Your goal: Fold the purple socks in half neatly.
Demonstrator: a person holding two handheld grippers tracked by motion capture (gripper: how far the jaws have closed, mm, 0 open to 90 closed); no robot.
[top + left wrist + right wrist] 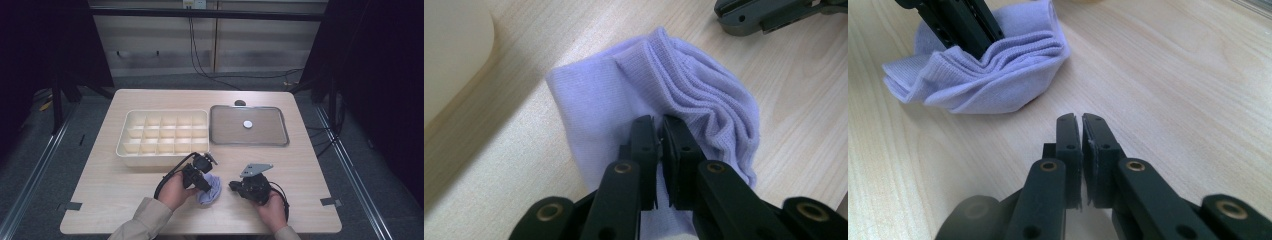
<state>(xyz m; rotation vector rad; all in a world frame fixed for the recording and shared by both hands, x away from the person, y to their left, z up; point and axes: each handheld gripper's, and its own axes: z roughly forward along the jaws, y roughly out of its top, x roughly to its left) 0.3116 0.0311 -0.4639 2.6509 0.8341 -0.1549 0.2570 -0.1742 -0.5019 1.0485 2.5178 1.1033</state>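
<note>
My left gripper [658, 122] is clamped on the folded lilac sock [674, 85] at lower centre of the high view; my right gripper [1081, 120], jaws together and empty, rests beside it. Pale wooden table [300, 165], divided tray [162, 132] and metal tray [248, 125] above, dark curtains around.

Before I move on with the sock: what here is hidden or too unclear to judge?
- Left gripper view: whether the shut jaws pinch the lilac sock; they cover that spot.
- High view: what the small white disc on the metal tray is; too small.
- High view: the organizer box compartment floors nearest the person; walls hide them.
</note>
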